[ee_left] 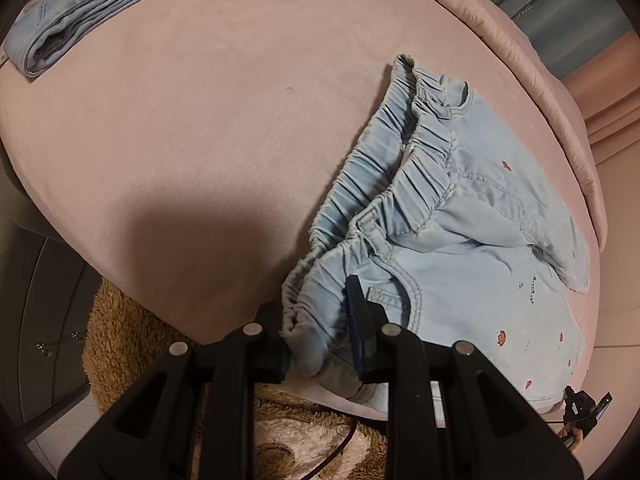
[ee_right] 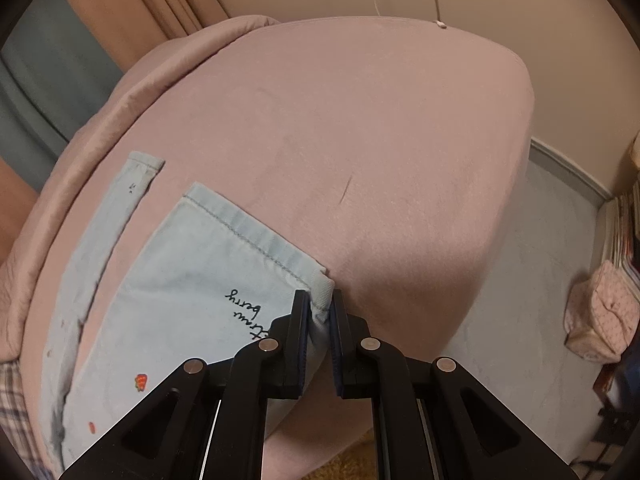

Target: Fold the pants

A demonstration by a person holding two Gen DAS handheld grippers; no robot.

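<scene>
Light blue pants [ee_left: 460,240] with small red strawberry prints lie flat on a pink bed [ee_left: 200,140], legs laid one over the other. My left gripper [ee_left: 314,294] is shut on the bunched elastic waistband [ee_left: 320,280] at the bed's near edge. In the right wrist view the pants [ee_right: 192,280] show a stitched hem and black script lettering. My right gripper [ee_right: 319,294] is shut on the hem corner [ee_right: 322,284] of the upper leg. The second leg [ee_right: 120,208] lies further left.
A folded pair of darker blue jeans [ee_left: 80,12] sits at the bed's far left corner. A brown fluffy rug [ee_left: 120,340] lies below the bed edge. A pink pouch [ee_right: 600,320] and stacked books [ee_right: 624,232] stand on the floor at right.
</scene>
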